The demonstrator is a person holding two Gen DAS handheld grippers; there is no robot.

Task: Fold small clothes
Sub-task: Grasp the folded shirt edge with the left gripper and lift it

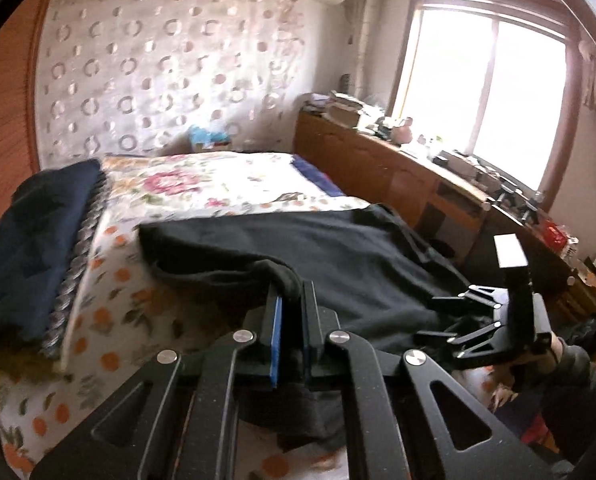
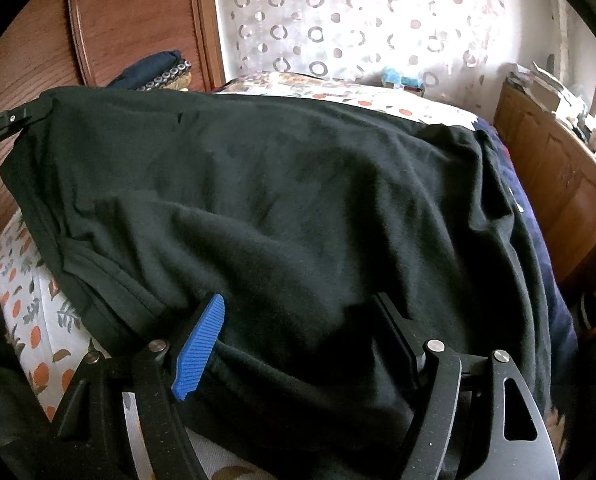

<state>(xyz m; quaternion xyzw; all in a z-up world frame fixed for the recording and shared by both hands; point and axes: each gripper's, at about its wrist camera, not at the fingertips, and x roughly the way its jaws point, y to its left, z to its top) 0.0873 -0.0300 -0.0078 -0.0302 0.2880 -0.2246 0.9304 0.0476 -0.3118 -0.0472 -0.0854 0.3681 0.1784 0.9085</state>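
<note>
One black garment (image 2: 298,200) lies across the bed (image 1: 218,184), long axis side to side. Left claw (image 1: 292,300) pinches its edge; right claw (image 2: 298,320) gapes wide over the cloth, gripping nothing.

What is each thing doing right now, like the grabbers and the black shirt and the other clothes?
left gripper: shut on a corner of the black garment.
right gripper: open, jaws wide over the garment's near edge.
black garment: spread out on the bed, wrinkled, not folded.
dark blue cloth: folded, lying at the bed's left side.
bed: covered by a floral sheet.
</note>
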